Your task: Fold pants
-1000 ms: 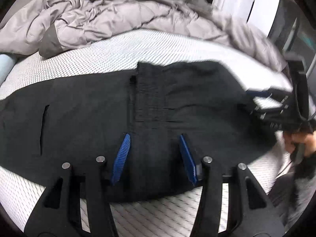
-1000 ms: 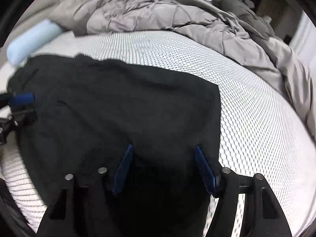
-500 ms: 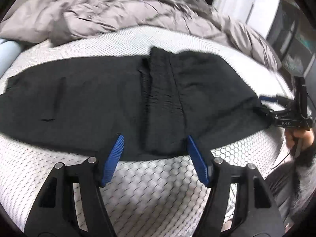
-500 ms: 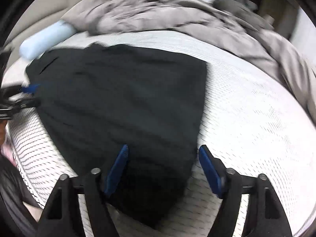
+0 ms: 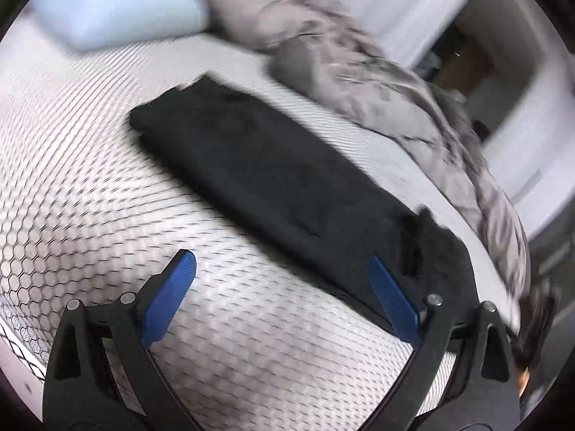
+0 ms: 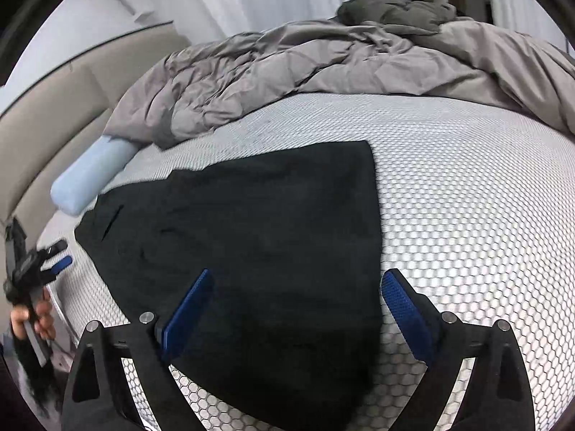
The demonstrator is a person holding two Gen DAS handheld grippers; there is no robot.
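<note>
**Black pants, part-folded, on bed: both tools free, next fold pending**

- Item: pants (image 6: 258,237), black, lying flat on the honeycomb-patterned mattress (image 6: 467,197); they fill the middle of the right wrist view, straight edge toward 3 o'clock, pocket slit toward 9 o'clock. In the blurred left wrist view they run as a long dark band from 11 o'clock to 4 o'clock.
- Right tool (image 6: 298,318): fingers spread wide, holding nothing, poised over the near end of the cloth.
- Left tool (image 5: 284,300): fingers spread, empty, over bare mattress at 6 o'clock beside the pants.
- Surroundings: grey duvet (image 6: 323,64) bunched at 12 o'clock; pale blue bolster (image 6: 90,176) at 9 o'clock.
- Handling advice: likely next is another fold. Pinch both layers at matching corners, one tool at each, lift together, lay edge onto edge, then smooth outward. Thin fabric may slip or drag; grip well in from the hem
</note>
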